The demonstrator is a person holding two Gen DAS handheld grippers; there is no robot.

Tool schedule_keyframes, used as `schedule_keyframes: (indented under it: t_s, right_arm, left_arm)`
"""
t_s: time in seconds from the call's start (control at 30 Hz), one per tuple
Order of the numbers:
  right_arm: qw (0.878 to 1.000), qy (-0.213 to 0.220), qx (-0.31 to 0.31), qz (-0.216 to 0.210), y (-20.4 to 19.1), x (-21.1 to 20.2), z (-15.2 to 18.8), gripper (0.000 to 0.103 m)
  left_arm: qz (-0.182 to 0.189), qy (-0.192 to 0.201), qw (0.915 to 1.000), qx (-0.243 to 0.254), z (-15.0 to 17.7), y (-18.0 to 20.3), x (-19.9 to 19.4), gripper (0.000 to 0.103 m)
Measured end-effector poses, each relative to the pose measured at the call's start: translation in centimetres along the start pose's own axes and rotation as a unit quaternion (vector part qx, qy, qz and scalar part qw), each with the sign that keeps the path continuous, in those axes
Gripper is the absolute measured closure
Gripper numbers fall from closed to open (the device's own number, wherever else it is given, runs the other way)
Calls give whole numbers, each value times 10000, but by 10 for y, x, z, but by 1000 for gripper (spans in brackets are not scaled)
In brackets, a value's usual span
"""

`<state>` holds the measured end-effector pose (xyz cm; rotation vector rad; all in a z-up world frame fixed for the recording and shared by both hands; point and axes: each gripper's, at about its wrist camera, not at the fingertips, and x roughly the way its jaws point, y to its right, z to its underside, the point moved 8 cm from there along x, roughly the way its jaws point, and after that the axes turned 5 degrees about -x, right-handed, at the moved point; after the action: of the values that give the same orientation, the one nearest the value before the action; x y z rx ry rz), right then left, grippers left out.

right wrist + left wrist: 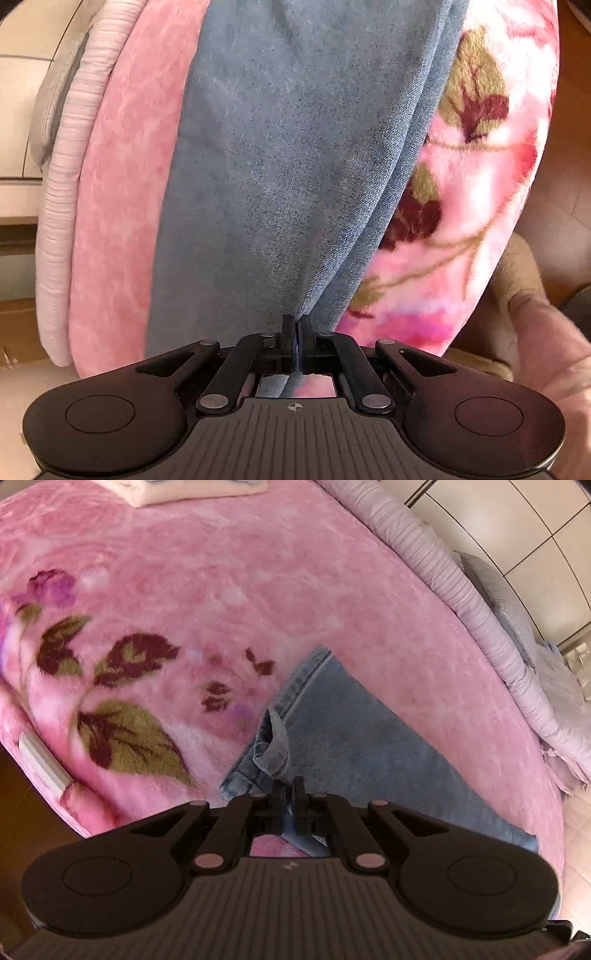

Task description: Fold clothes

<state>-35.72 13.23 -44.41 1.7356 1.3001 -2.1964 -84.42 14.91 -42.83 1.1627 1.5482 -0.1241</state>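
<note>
A pair of blue jeans (354, 731) lies on a pink flowered blanket (207, 590). In the left wrist view my left gripper (288, 788) is shut on the denim near a belt loop and a stitched seam, with the cloth bunched just ahead of the fingertips. In the right wrist view the jeans (288, 147) stretch away as a long blue band, creased toward my right gripper (297, 323), which is shut on their near edge. A thin fold of denim shows between its pads.
A folded cream garment (192, 489) lies at the far edge of the blanket. A lilac quilt (480, 613) and a grey pillow (506, 594) border the bed. Tiled floor (517, 528) lies beyond. A person's pink sleeve (554, 343) is at the right.
</note>
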Motion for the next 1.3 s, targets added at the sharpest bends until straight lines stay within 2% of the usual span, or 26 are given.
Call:
schedule_keyframes:
  t_s: [0.13,0.27,0.43,0.6,0.7,0.8,0.87,0.93,1.03,1.17,1.23,1.3]
  right_arm:
    - [9997,5,-239,-9,-5,-4,1,103]
    - [9991,3,-423,41,-8,-5,3,103]
    - [9973,31,-696,217,-10,-3,5,103]
    - [9941,28,-1004,410,-10,14,7,103]
    - [9940,56,-951,541,-11,22,7,102]
    - [9915,-6,-1133,639,-18,19,9,97]
    - [9862,-93,-1457,777,-22,12,9,95]
    - [9792,74,-1807,925,-24,-2,1,94]
    - [9677,626,-2263,922,-28,-24,-23,94]
    - [9535,877,-2736,914,-23,-21,-57,94]
    - [9345,819,-3251,1198,-12,-11,-68,94]
    - [9110,557,-3854,1358,0,-4,-73,94]
  left_arm:
    - [179,189,9992,304,-7,11,-10,102]
    - [173,218,9977,623,-3,11,-13,102]
    - [155,143,9985,510,6,0,-10,102]
    - [47,-36,9992,384,10,-18,10,97]
    - [-27,-94,9992,377,6,-14,3,94]
    - [-287,19,9989,366,1,-13,-17,92]
    - [-468,63,9977,490,0,-8,-30,92]
    - [-438,23,9960,777,2,8,-38,92]
    - [-53,-159,9910,1327,16,52,-29,92]
    - [399,-717,9802,1802,61,114,13,92]
    - [509,-947,9745,1969,93,144,34,92]
    - [394,-1313,9663,2178,129,164,52,92]
